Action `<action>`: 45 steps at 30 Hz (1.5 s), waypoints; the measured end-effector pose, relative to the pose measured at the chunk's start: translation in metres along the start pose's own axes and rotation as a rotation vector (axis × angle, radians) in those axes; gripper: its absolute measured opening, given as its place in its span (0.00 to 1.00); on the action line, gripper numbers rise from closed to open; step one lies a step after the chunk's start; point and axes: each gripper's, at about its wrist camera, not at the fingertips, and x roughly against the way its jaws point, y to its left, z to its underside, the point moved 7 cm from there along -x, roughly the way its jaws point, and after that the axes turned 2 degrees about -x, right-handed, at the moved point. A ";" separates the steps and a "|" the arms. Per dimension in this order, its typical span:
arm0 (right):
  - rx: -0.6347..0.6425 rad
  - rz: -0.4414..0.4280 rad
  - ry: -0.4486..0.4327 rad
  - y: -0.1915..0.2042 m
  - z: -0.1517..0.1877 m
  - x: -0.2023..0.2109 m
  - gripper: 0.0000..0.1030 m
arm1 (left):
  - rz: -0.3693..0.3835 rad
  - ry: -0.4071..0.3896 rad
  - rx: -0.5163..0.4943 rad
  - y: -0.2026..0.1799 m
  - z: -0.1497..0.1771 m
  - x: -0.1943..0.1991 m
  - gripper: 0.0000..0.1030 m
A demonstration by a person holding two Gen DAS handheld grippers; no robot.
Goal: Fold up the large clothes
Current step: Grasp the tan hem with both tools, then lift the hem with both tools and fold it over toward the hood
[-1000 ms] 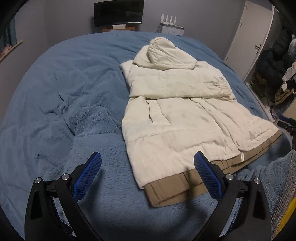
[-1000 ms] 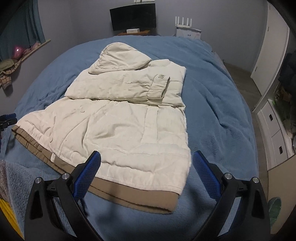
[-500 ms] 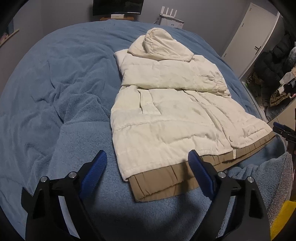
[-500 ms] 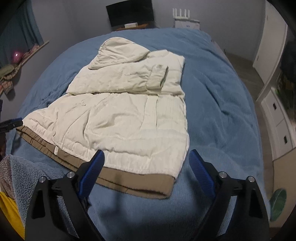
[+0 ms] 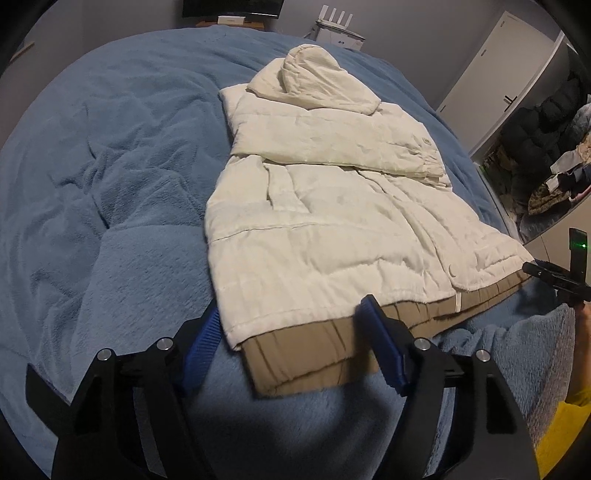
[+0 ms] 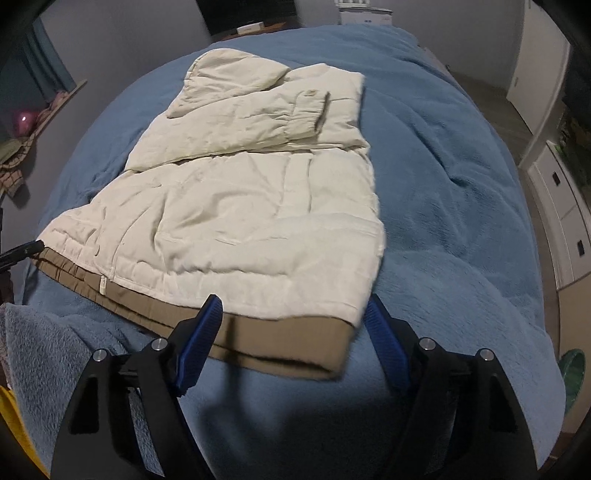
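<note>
Two grippers sit nearest to us, each poised at a bottom corner of the cream hooded jacket (image 5: 325, 229) that lies flat on the blue blanket (image 5: 110, 184) covering the bed. Our left gripper (image 5: 291, 332) has its blue pads on either side of the jacket's left hem corner, where the tan lining (image 5: 306, 350) shows below the cream shell; its jaws have just been closing, yet they stand apart and we see no pad pressing the cloth. Our right gripper (image 6: 291, 325) frames the opposite hem corner in the same way, jaws also just closing, spread to both sides of the fabric and not pinching it. Beyond the hem, the jacket's body stretches away from us with one sleeve (image 6: 236, 125) folded across the chest. Farther still, the hood (image 5: 317, 81) lies at the jacket's far end. At the back of the room we make out a dark screen (image 5: 232, 7) against the wall and a white door (image 5: 495, 62) to the right.
</note>
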 end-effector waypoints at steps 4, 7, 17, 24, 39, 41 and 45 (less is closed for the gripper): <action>-0.004 -0.016 0.031 0.000 -0.008 -0.016 0.71 | 0.027 0.000 0.005 0.003 -0.004 -0.007 0.69; -0.021 -0.034 0.045 -0.003 -0.009 -0.017 0.66 | 0.070 -0.010 0.030 0.009 0.000 -0.002 0.63; 0.034 -0.003 -0.032 0.000 -0.033 -0.013 0.17 | 0.119 -0.067 0.059 0.018 -0.027 -0.006 0.24; 0.066 -0.010 -0.152 0.010 -0.094 0.007 0.12 | 0.142 -0.150 0.046 0.020 -0.082 0.003 0.21; 0.020 0.083 -0.294 -0.002 -0.261 -0.025 0.11 | 0.128 -0.234 0.089 0.057 -0.240 -0.035 0.19; -0.011 0.099 -0.299 -0.010 -0.284 -0.039 0.11 | 0.113 -0.235 0.099 0.063 -0.264 -0.048 0.19; -0.060 0.130 -0.293 -0.022 -0.329 -0.073 0.11 | 0.070 -0.220 0.115 0.076 -0.305 -0.080 0.19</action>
